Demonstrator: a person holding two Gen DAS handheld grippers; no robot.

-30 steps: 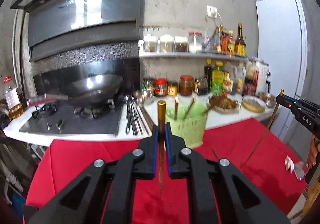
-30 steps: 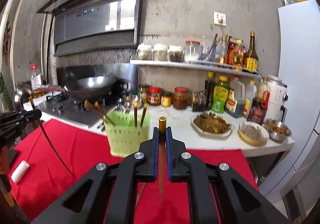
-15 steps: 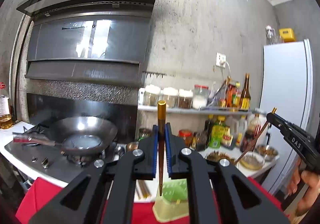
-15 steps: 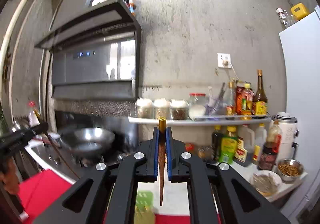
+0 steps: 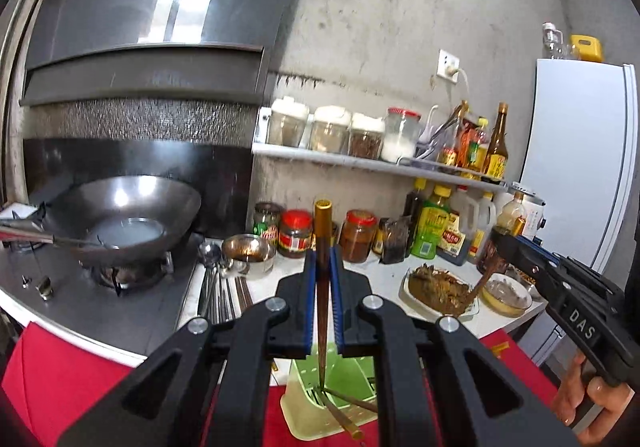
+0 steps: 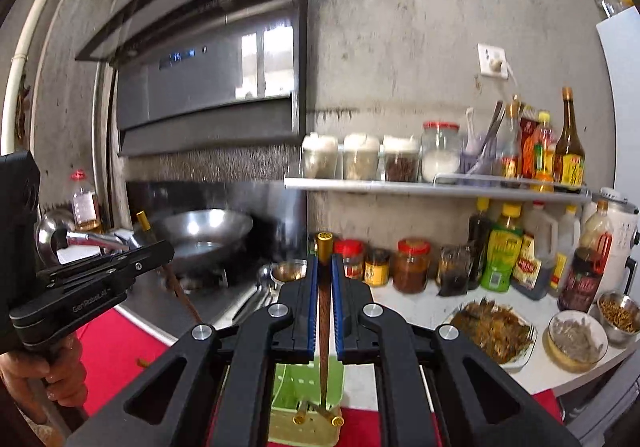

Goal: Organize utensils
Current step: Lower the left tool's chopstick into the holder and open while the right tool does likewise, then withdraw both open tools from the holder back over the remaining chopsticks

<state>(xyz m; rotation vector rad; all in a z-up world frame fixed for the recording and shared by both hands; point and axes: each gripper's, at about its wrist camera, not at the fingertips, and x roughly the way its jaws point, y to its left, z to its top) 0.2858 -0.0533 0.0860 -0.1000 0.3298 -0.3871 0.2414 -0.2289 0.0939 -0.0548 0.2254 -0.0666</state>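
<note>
My left gripper (image 5: 322,259) is shut on a brown chopstick (image 5: 322,231) with a gold cap, held upright, its thin tip just inside the green utensil basket (image 5: 352,371) below. My right gripper (image 6: 324,267) is shut on a second gold-capped brown chopstick (image 6: 324,303), its tip down in the same green basket (image 6: 300,379). Several chopsticks lie in the basket. Each gripper shows in the other's view, the right gripper (image 5: 508,247) at right and the left gripper (image 6: 160,251) at left, each with its chopstick.
The basket stands on a red cloth (image 5: 52,375) in front of a white counter (image 6: 424,307). On the counter are loose spoons and chopsticks (image 5: 218,287), jars, sauce bottles and food dishes (image 6: 496,331). A wok (image 5: 120,215) sits on the stove; a fridge (image 5: 580,167) stands right.
Both grippers have come down and tilted forward over the green basket; both chopstick tips now reach into it. Half a second ago the views pointed higher at the wall.
</note>
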